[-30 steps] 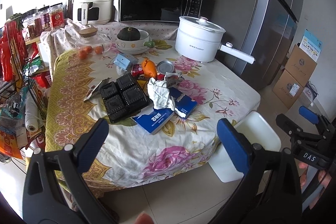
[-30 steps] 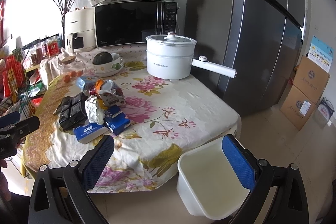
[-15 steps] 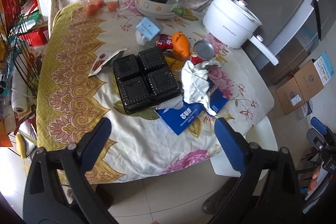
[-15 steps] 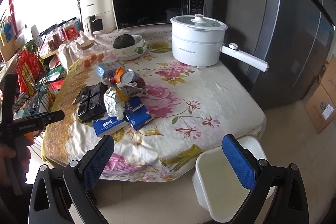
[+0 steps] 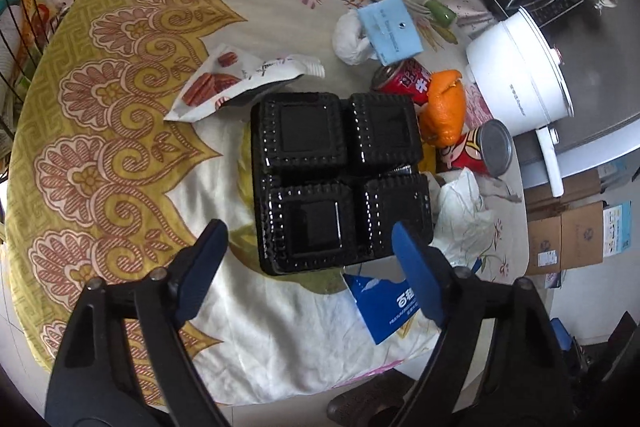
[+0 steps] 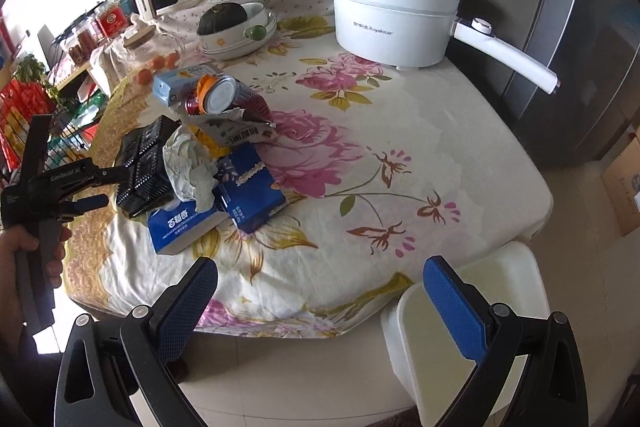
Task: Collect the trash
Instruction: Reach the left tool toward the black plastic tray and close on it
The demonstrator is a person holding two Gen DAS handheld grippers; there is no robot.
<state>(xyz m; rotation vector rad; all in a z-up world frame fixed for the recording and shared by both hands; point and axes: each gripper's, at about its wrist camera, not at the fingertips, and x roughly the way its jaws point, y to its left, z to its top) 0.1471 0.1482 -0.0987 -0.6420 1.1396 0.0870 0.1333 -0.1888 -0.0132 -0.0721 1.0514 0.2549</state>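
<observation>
- Left gripper [image 5: 308, 255]: spread wide, holding nothing, poised over the near edge of the black four-cell tray [image 5: 340, 179]; whether touching it cannot be told.
- Right gripper [image 6: 320, 291]: also spread and holding nothing, off the bench [image 6: 440, 155] edge, well apart from the trash pile, with the white bin [image 6: 480, 327] on the floor just under its right finger.
- Seen only from the left wrist: torn snack wrapper [image 5: 240, 83] touching the tray's far-left corner, red can [image 5: 404, 83] lying behind the tray, orange peel [image 5: 446, 111] beside it, tipped tin [image 5: 480, 151] with a grey end, white wad [image 5: 350, 37] under a pale-blue carton [image 5: 390, 29].
- Seen only from the right wrist: the bin itself, a second, dark-blue box [image 6: 252, 191] next to the blue tissue box [image 6: 180, 227], and the left gripper from the side, gripped by a hand [image 6: 24, 259].
- Shown in both: crumpled white paper [image 5: 460, 211] resting against the tray's right side, white electric pot [image 6: 392, 19] at the far end.
</observation>
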